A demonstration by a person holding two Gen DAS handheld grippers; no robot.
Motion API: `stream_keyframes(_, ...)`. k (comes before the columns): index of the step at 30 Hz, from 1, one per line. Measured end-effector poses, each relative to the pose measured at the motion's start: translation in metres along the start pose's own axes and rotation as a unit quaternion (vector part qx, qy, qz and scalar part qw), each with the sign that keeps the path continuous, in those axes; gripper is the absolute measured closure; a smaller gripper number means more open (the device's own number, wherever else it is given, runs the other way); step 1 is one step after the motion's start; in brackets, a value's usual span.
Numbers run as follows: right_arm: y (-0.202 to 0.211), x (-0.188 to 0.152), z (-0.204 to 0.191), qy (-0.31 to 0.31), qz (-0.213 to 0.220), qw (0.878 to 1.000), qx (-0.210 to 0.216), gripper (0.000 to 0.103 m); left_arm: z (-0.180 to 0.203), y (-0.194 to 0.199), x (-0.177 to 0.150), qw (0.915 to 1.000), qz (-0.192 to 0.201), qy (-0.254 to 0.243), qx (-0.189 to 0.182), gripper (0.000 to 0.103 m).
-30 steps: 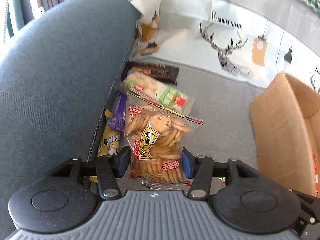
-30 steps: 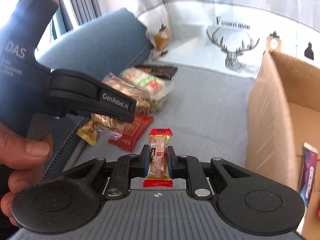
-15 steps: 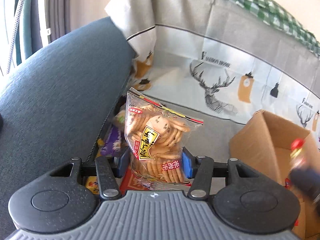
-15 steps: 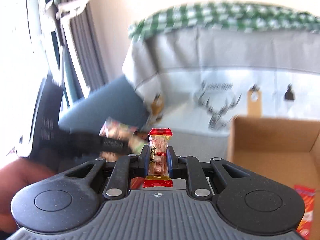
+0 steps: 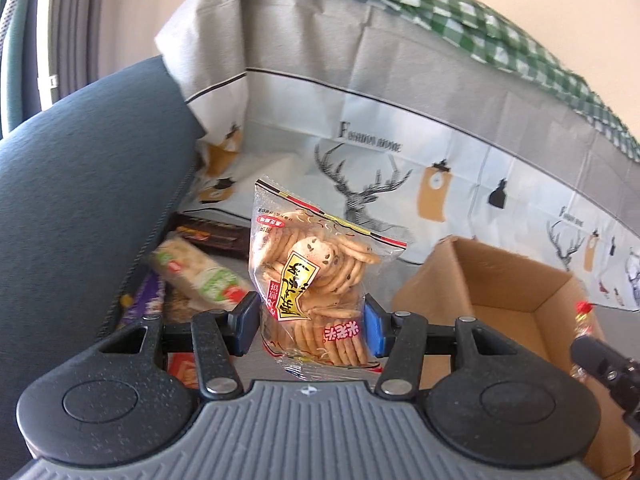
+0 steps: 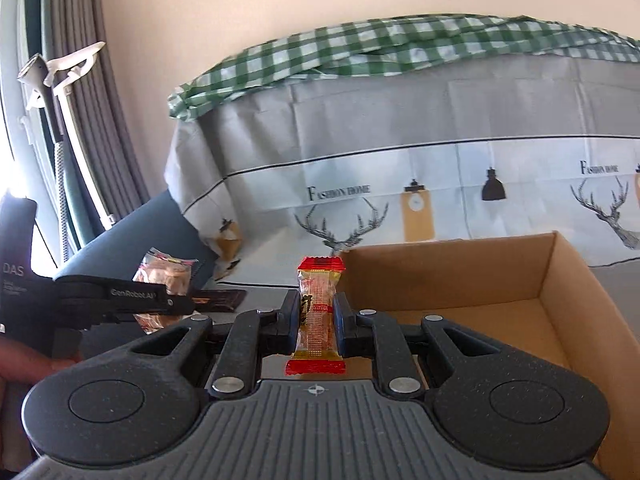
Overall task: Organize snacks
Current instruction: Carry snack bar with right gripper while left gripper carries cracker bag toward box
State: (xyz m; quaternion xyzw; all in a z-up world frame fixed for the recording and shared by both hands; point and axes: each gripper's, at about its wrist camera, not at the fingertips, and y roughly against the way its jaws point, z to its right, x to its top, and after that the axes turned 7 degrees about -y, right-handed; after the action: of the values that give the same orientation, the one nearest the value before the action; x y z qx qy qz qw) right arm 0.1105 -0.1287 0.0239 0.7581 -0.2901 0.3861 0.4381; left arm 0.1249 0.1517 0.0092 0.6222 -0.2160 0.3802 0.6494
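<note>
Above the sofa seat (image 5: 400,268), both loads have risen toward the cardboard box (image 6: 560,280) (open, near its right end): left gripper (image 5: 310,326) clamped on the cracker bag (image 5: 316,280), right gripper (image 6: 318,324) on the small red-ended snack (image 6: 317,312), so dropping-in likely comes next.

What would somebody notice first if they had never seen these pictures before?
Probably the see-through bag of round crackers held up in the middle by the left gripper, with more snacks lying behind it by the blue cushion. Next is the small red-and-gold candy pinched in the right gripper, right in front of the open cardboard box. Behind everything hangs a grey cloth with deer drawings.
</note>
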Motion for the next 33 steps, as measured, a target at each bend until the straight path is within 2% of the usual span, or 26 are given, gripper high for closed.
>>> stream_keyframes(6,0.009,0.002,0.026,-0.013,0.003,1.000,-0.023,0.085,0.024,0.003,0.003,0.9989,0.028,0.004,-0.038,0.045)
stream_keyframes(14,0.018,0.003,0.051,-0.016,0.010,0.999,-0.048,0.085,0.062,0.005,0.002,0.9948,0.053,-0.018,-0.085,0.045)
stream_keyframes(25,0.027,0.005,0.072,-0.022,0.019,0.997,-0.072,0.085,0.092,0.007,-0.001,0.9874,0.069,-0.029,-0.139,0.045)
stream_keyframes(33,0.030,0.006,0.078,-0.018,0.022,0.996,-0.084,0.085,0.117,0.013,-0.008,0.9809,0.083,-0.079,-0.157,0.045)
